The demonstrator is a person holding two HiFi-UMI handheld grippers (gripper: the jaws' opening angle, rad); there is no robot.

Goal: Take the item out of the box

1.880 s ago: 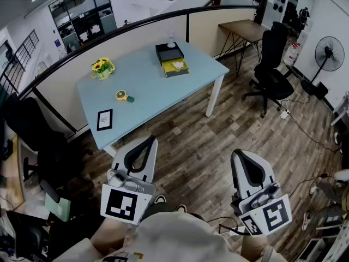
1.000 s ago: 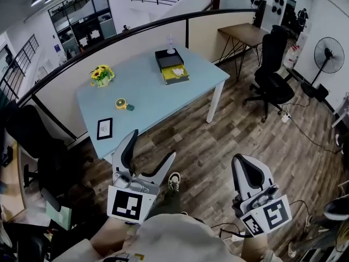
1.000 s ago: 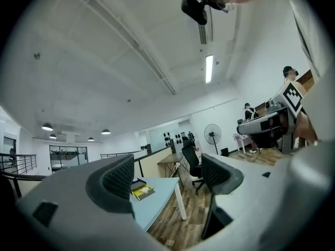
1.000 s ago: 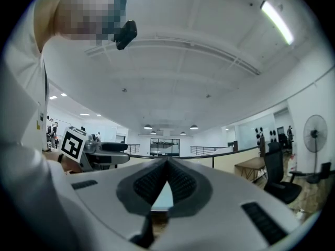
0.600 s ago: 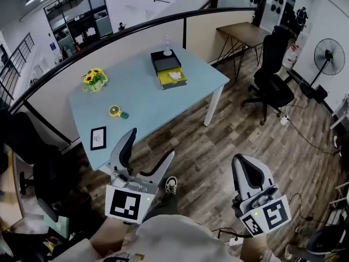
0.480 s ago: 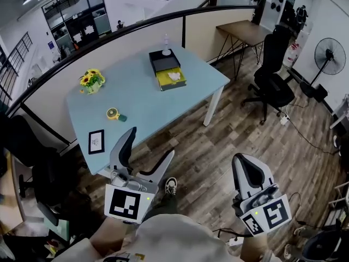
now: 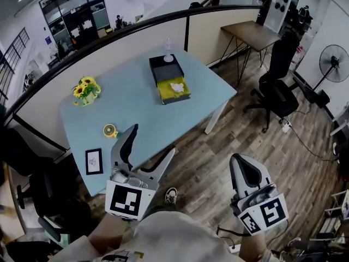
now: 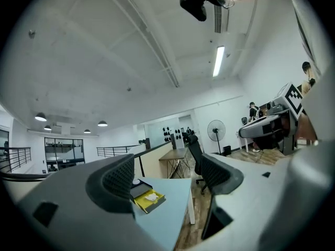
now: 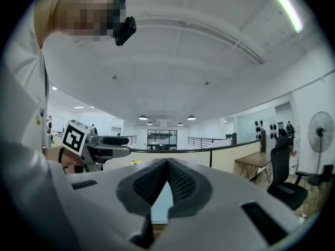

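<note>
On the far side of the light-blue table lies a box: a yellow tray with a white item in it, and a black part behind it. My left gripper hangs open over the table's near edge, far short of the box, with nothing between its fingers. In the left gripper view the yellow tray shows between the open left gripper. My right gripper is shut and empty over the wooden floor, to the right of the table; its pads meet in the right gripper view.
Sunflowers, a small yellow round object and a framed picture stand on the table's left part. A pale bottle stands behind the box. A black office chair, a wooden desk and a fan are at the right.
The left gripper's jaws went from shut to open. The table has come closer, and the left gripper now reaches its near edge. The right gripper stays shut.
</note>
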